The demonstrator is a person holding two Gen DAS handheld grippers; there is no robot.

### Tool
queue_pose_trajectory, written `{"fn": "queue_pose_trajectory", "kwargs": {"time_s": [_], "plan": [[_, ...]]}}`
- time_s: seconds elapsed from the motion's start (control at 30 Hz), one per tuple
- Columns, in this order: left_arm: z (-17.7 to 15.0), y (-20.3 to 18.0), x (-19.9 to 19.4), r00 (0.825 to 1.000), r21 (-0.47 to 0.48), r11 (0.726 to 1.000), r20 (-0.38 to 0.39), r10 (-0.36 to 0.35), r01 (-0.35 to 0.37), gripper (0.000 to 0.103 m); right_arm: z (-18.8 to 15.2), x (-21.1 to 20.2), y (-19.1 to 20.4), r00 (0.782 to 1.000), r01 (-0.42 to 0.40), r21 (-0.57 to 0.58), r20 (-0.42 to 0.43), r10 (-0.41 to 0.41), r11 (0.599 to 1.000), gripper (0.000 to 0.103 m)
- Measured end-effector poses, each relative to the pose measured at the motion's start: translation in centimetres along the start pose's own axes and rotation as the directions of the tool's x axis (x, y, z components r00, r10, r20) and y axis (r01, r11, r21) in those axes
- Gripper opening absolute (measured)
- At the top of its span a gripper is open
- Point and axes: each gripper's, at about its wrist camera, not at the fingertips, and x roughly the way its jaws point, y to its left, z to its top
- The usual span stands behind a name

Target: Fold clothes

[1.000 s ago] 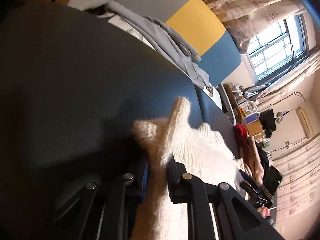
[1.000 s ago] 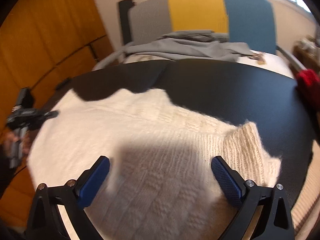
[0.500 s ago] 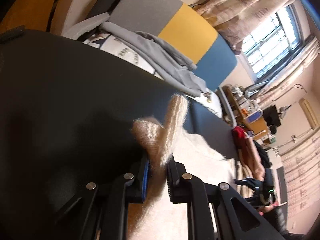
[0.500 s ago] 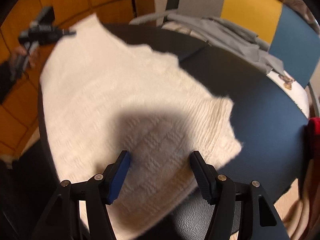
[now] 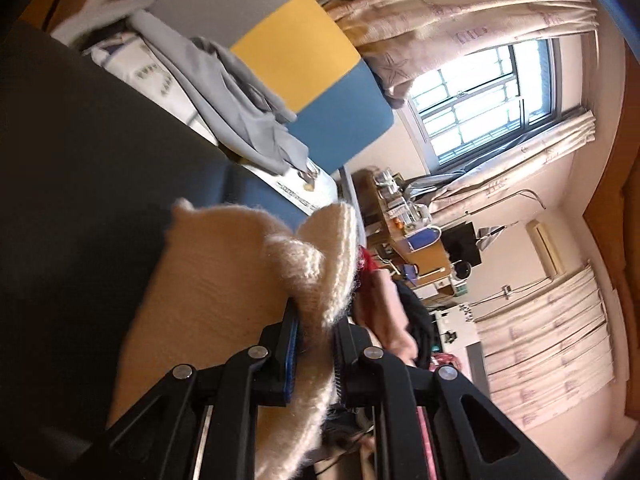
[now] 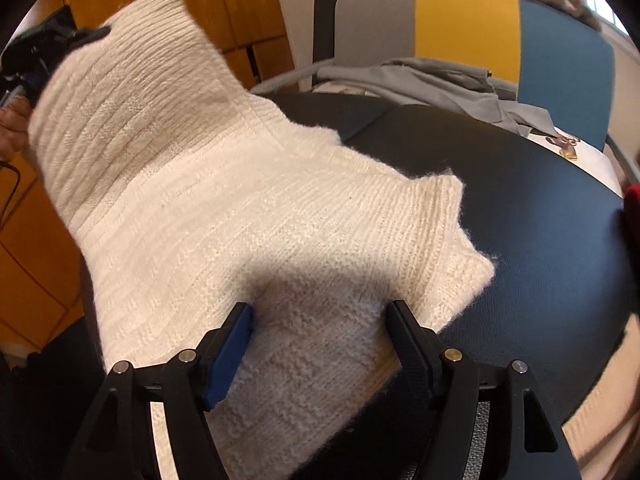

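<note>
A cream knitted sweater (image 6: 248,216) lies on the round black table (image 6: 540,240), with one end lifted off the table at the upper left. My left gripper (image 5: 316,320) is shut on that lifted edge of the sweater (image 5: 320,276) and holds it up in the air; it also shows at the far left in the right wrist view (image 6: 44,52). My right gripper (image 6: 320,320) is open, its jaws wide apart over the sweater's near part, with the knit lying between them.
A chair with grey, yellow and blue panels (image 6: 468,28) stands behind the table, with grey clothes (image 6: 432,80) draped on it. A red garment (image 6: 632,208) sits at the table's right edge. Wooden cabinets (image 6: 36,272) are to the left. A window (image 5: 480,100) and a cluttered desk (image 5: 408,232) are further off.
My left gripper has lifted its held edge of the sweater higher off the table. My right gripper has moved in lower over the sweater's near part, jaws narrowing from their widest.
</note>
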Motion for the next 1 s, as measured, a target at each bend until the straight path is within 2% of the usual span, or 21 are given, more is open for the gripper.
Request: {"fn": "queue_pose_trajectory", "kwargs": {"time_s": [0.2, 0.33, 0.47, 0.6, 0.8, 1.0], "plan": [[-1.2, -2.6, 8.2, 0.998, -0.099, 0.995, -0.063, 0.027, -0.033, 0.013, -0.6, -0.2, -0.1, 0.999, -0.004, 0.013, 0.033, 0.003, 1.0, 0.071], [-2.5, -3.5, 13.3, 0.992, -0.127, 0.989, -0.109, 0.057, -0.071, 0.013, -0.4, 0.3, -0.3, 0.998, -0.026, 0.033, 0.051, 0.024, 0.999, 0.072], [-4.2, -3.8, 16.9, 0.984, -0.133, 0.987, -0.165, 0.065, -0.087, 0.013, -0.8, 0.1, 0.1, 0.997, -0.039, 0.05, 0.063, 0.036, 0.998, 0.072], [-5.6, -2.4, 19.8, 0.973, -0.17, 0.979, -0.217, 0.072, -0.111, 0.013, -1.0, -0.1, -0.2, 0.995, -0.072, 0.078, 0.078, 0.066, 0.994, 0.072], [-6.4, -0.6, 21.8, 0.971, -0.234, 0.964, -0.227, 0.073, -0.127, 0.013, -1.1, -0.1, -0.4, 0.993, -0.085, 0.093, 0.085, 0.078, 0.992, 0.072], [-6.5, -0.7, 20.9, 0.965, -0.295, 0.95, -0.261, 0.019, -0.098, 0.018, -1.2, -0.5, -0.9, 0.991, -0.099, 0.129, 0.103, 0.086, 0.987, 0.073]]}}
